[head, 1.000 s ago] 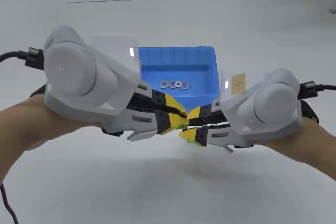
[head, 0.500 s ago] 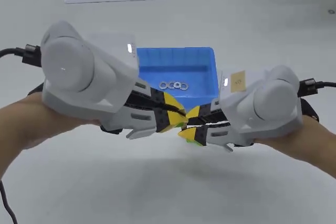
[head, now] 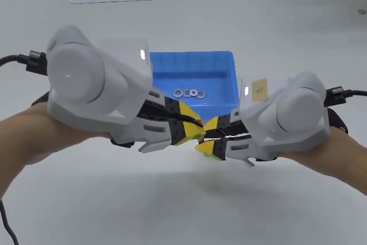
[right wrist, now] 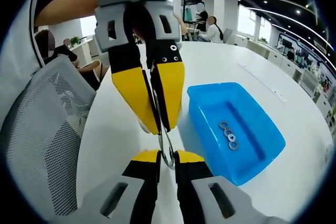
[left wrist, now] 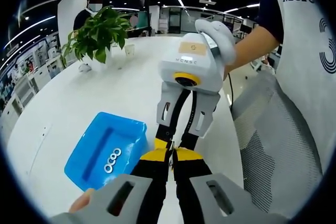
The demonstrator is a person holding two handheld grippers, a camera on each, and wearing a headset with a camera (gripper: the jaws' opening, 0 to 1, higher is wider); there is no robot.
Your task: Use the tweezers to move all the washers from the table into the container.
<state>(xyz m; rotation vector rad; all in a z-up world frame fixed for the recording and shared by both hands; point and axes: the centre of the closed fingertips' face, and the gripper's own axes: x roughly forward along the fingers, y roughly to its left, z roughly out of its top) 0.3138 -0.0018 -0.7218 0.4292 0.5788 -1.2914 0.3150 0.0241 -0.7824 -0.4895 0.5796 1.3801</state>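
Holding: my left gripper [head: 198, 132] is clamped on the tweezers [right wrist: 166, 148], just in front of the container [head: 192, 57].
Right gripper [head: 207, 137]: level, tip to tip with the left; jaws narrow around the tweezers' looped end, though I cannot tell if they pinch.
Washers [head: 190, 93]: four in a row inside the container.

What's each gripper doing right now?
Left gripper: closed, fingers holding the tweezers.
Right gripper: closed, fingers on the same tweezers' near end.
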